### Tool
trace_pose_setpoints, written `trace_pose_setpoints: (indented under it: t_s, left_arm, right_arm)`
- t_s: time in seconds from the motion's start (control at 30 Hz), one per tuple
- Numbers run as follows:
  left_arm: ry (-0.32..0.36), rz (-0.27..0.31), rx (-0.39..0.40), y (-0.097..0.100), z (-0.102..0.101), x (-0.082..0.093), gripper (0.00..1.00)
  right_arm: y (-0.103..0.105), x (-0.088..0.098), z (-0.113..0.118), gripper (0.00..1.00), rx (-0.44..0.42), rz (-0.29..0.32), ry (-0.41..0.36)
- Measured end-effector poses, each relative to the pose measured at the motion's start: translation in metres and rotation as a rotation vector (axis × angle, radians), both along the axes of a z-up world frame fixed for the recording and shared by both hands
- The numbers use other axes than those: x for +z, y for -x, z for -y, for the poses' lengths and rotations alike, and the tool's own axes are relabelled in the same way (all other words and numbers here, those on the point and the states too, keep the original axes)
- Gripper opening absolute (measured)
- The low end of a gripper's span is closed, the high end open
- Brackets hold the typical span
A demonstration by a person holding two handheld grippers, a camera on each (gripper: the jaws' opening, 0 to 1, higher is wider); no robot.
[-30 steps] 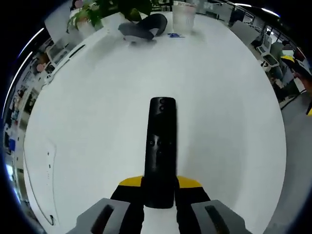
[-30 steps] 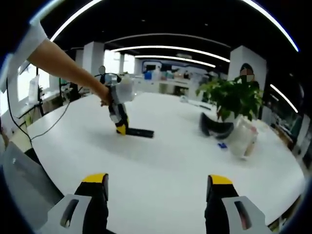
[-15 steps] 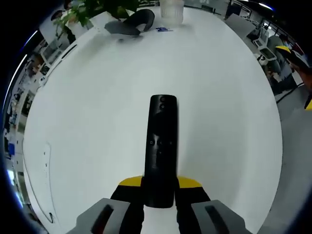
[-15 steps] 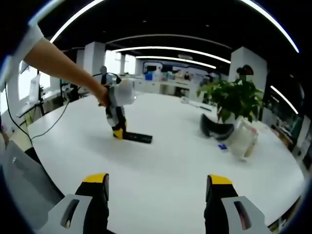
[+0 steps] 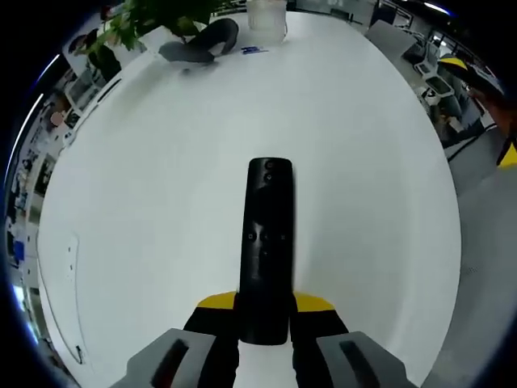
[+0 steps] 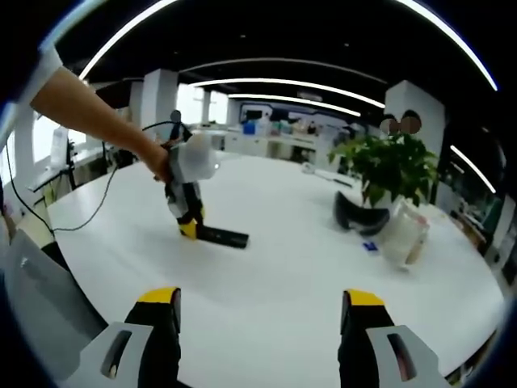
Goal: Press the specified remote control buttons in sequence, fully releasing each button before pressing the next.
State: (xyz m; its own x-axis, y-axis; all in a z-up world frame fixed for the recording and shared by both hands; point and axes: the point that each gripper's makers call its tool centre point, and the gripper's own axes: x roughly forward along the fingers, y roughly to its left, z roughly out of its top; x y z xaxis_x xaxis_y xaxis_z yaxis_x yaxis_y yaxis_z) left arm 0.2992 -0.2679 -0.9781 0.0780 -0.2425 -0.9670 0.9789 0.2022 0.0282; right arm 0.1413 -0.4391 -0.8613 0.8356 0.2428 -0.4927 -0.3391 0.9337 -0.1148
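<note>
Left gripper [image 5: 263, 311]: jaws closed on the near end of the remote, yellow tips pressed against its two sides.
Remote [image 5: 266, 242]: black, lying flat on the white table [image 5: 161, 202], long axis pointing away from the left gripper; small buttons face up.
Right gripper [image 6: 262, 319]: jaws wide apart, holding nothing, above the table's near part.
Across the table: the left gripper [image 6: 188, 229] grips the remote [image 6: 222, 236]; a hand [image 6: 161, 162] holds it.
Far side: plant [image 6: 388, 166], dark headset [image 6: 359, 217], clear container [image 6: 404, 232].
</note>
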Motion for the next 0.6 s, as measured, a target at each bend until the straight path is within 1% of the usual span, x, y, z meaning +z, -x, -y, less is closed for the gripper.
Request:
trace_pose_setpoints:
  t_s: [0.1,0.33,0.5,0.6]
  left_arm:
    - [0.009,0.000,0.013,0.006,-0.001,0.000,0.22]
    - [0.029,-0.007,0.001,0.020,-0.002,0.000,0.22]
    - [0.004,-0.013,0.003,0.027,-0.003,0.000,0.22]
    - [0.002,-0.005,-0.002,0.032,-0.003,0.000,0.22]
  right_arm:
    - [0.000,0.001,0.000,0.80,-0.001,0.005,-0.003]
    - [-0.001,0.003,0.003,0.80,-0.012,0.016,-0.012]
    - [0.000,0.003,0.002,0.80,-0.008,0.015,-0.008]
    - [0.000,0.003,0.001,0.80,-0.003,0.015,-0.004]
